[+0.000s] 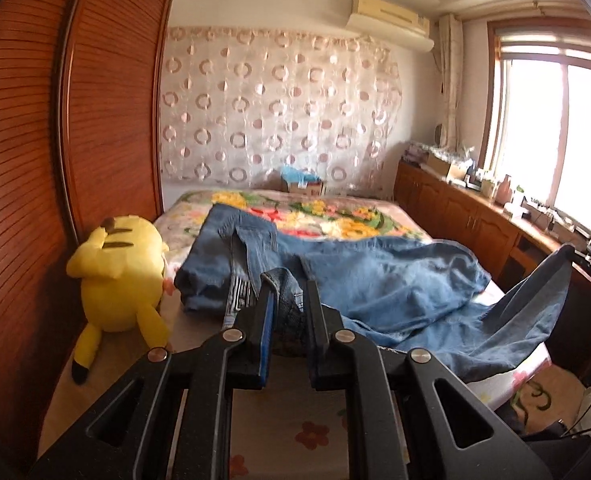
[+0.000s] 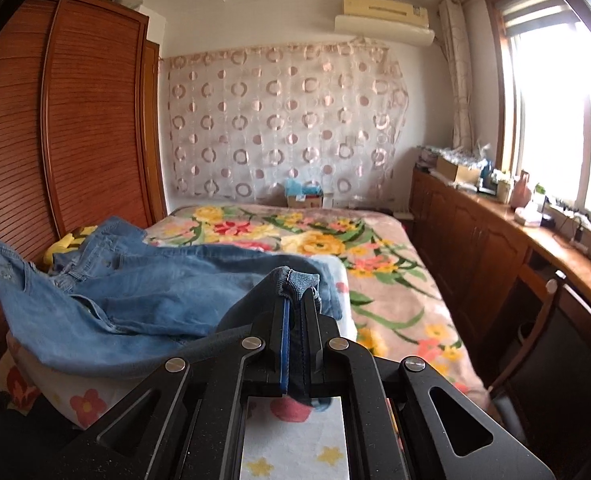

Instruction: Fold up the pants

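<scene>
Two tools, each clamped on a bunch of denim, hold the jeans (image 1: 375, 276) over the near end of the bed (image 2: 395, 292).

Left tool (image 1: 287, 304) pinches thick, seamed denim; right tool (image 2: 299, 300) is closed on a hemmed edge of the jeans. Most of the cloth lies rumpled on the floral blanket, near the yellow plush toy (image 1: 119, 264) at the left. To fold well, I would raise both grips evenly, pull the span taut so the creases drop out, then lay it flat clear of the toy. One cardboard box (image 1: 305, 188) sits at the far end of the bed, with something pale blue in it, too small to tell.
</scene>
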